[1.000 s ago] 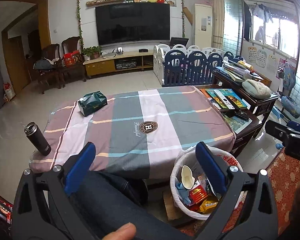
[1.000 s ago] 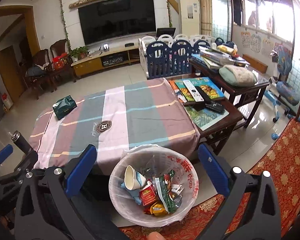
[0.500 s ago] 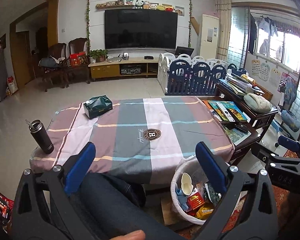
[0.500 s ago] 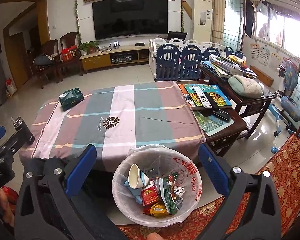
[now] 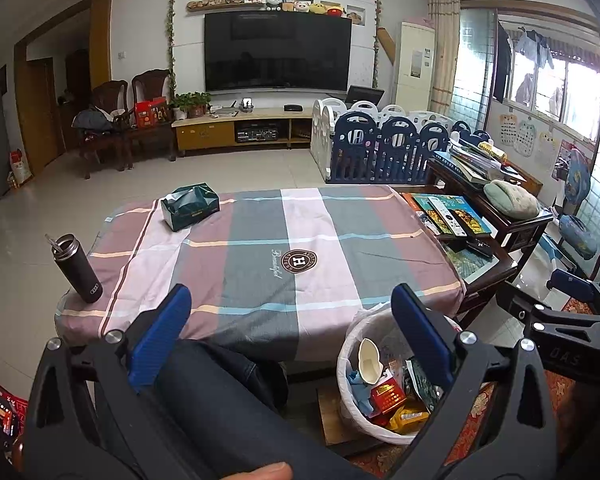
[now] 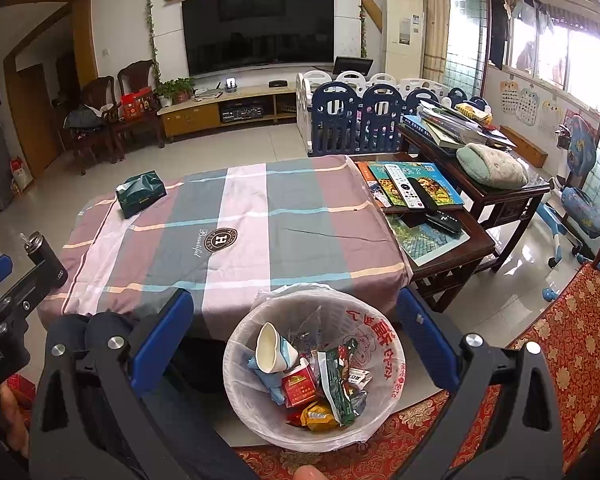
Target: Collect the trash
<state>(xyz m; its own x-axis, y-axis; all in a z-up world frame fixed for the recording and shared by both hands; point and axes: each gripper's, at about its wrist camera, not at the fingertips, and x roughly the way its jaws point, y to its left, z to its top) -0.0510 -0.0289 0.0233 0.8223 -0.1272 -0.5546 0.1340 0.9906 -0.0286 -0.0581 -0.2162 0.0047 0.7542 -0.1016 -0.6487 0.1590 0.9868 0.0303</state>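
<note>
The big bench (image 6: 260, 216) has a striped cloth, with a green tissue box (image 6: 141, 193) and a dark bottle (image 5: 78, 268) on it. On the floor beside it stands the bin (image 6: 380, 344), full of trash (image 6: 316, 380). The left tongs (image 5: 290, 330) and right tongs (image 6: 294, 338) are spread wide, holding nothing.

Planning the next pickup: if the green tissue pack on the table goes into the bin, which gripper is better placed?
Left, probably. The tissue pack lies toward the left gripper; the right gripper hovers open over the trash bin.
</note>
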